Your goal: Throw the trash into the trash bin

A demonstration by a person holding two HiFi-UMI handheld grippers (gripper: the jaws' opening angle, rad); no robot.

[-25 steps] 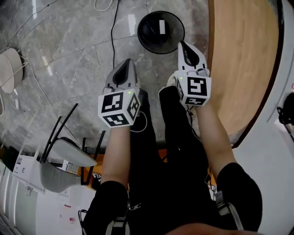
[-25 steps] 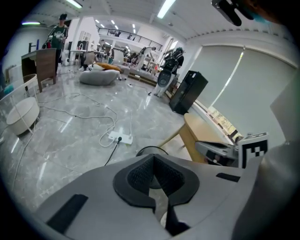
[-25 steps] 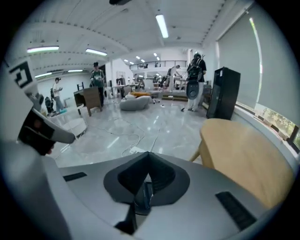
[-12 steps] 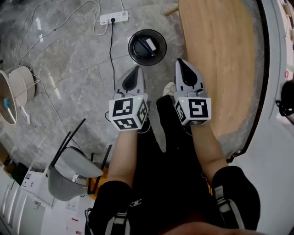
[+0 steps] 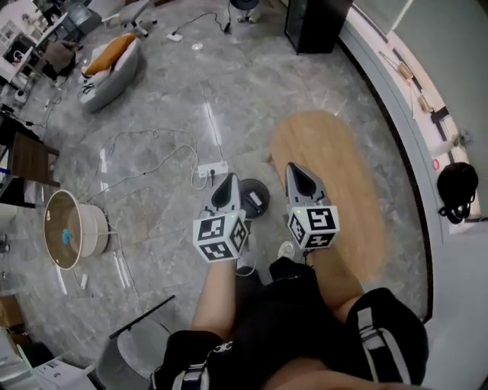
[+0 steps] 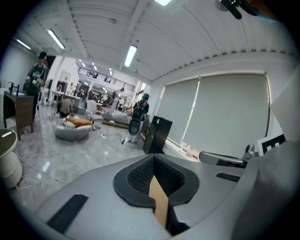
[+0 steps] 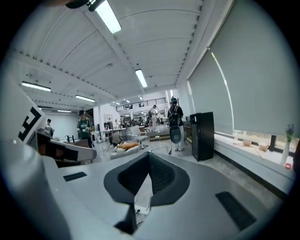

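Head view gave us the whole state of the job: the black trash bin stood on the grey stone floor, just beside the near end of the oval wooden table, and both grippers hung above it in front of the person. The left gripper had its jaws together. In the left gripper view only a thin slit showed between them, with a tan strip in it that we took for the table beyond, not for anything held. The right gripper was closed as well, its slit showing only floor, and it carried nothing.

A pale piece lay inside the bin's mouth. We judged it to be the trash, though it was too small to name. We saw no other litter on the floor round the bin or on the table top. So we reckoned the throw done, with nothing left to do unless more trash lay out of sight.

We counted:
- two grippers, each with one marker cube
- one trash bin, with one pale piece in it
- one wooden table
- one white power strip with its cable, on the floor just beyond the bin
- one round pale tub, well apart to the left
- one grey beanbag far up the room
- one black cabinet by the curved wall
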